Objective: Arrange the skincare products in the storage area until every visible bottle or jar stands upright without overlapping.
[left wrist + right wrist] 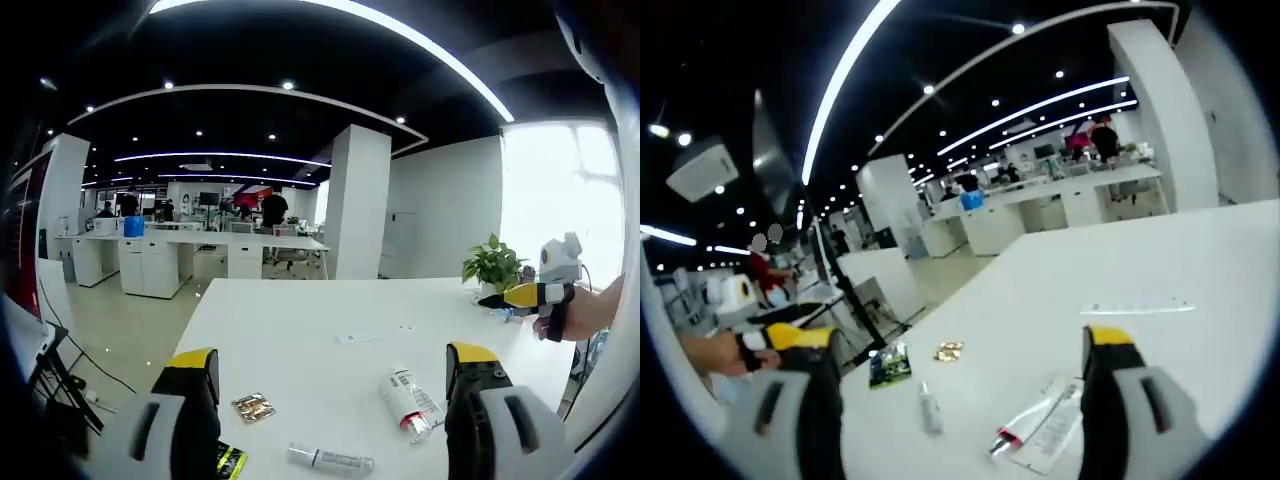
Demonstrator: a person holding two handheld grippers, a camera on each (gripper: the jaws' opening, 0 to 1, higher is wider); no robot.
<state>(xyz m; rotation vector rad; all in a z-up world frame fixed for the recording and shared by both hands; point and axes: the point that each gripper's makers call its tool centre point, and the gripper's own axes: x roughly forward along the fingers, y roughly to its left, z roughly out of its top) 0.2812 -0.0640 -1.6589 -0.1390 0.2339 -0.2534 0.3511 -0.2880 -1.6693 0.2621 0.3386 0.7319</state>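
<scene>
Lying flat on the white worktop (300,330), the skincare items sit loose and apart from one another. In the left gripper view, a clear bottle (411,401) with a red end lies on its side just left of the right jaw, a small tube (330,460) lies flat near the bottom edge, and a gold sachet (253,407) rests just right of the left jaw, with a dark sachet (230,462) below it. The left tongs (335,375) stand wide open, holding nothing. The right tongs (530,296) show at the right edge of this view above the worktop, gripped by a hand (585,312), near a potted plant (493,265).

In the right gripper view, the right tongs (965,375) are likewise wide open and empty. Between the jaws lie the bottle (1040,425), the tube (930,410), the gold sachet (948,350) and the dark sachet (890,365), all separate. The left tongs (790,336) show at the left edge.
</scene>
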